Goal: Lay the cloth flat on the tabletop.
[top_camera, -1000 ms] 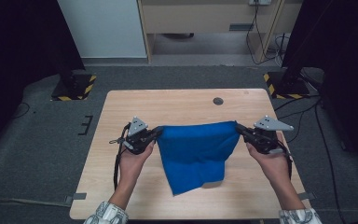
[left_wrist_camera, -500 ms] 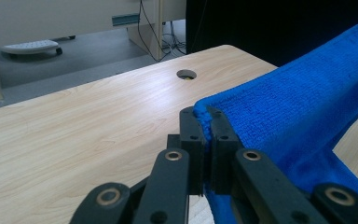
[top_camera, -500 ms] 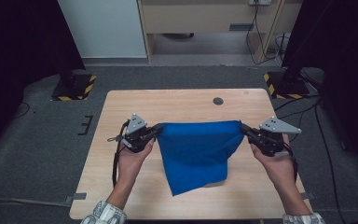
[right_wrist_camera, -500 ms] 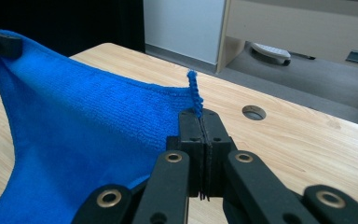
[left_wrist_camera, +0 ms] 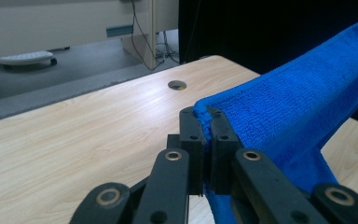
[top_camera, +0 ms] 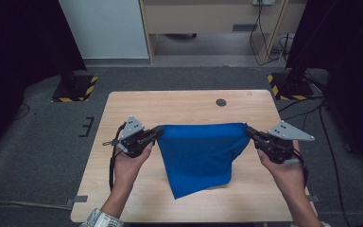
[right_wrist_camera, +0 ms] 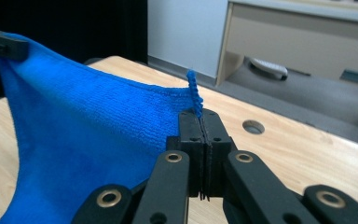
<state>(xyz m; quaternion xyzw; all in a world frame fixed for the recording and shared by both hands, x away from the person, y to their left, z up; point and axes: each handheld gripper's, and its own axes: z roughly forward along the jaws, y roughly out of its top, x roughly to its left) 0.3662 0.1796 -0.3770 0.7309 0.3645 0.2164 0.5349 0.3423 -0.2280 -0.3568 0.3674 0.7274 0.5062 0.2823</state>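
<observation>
The blue cloth (top_camera: 197,158) is a soft microfibre towel with a fine looped pile and a stitched hem. It hangs above the middle of the table (top_camera: 184,101), stretched by its upper edge between the two tools; its lower corner tapers to a point near the front edge of the table. The left tool (top_camera: 157,133) is clamped on the left upper corner, black jaws pressed together on the hem. The right tool (top_camera: 248,131) is clamped on the right upper corner, with a tuft of hem standing above the jaws. The table is rectangular, light wood-grain laminate, with a round cable hole (top_camera: 221,102) near the far edge. Grey carpet (top_camera: 38,142) surrounds it; a pale cabinet (top_camera: 208,19) stands behind.
</observation>
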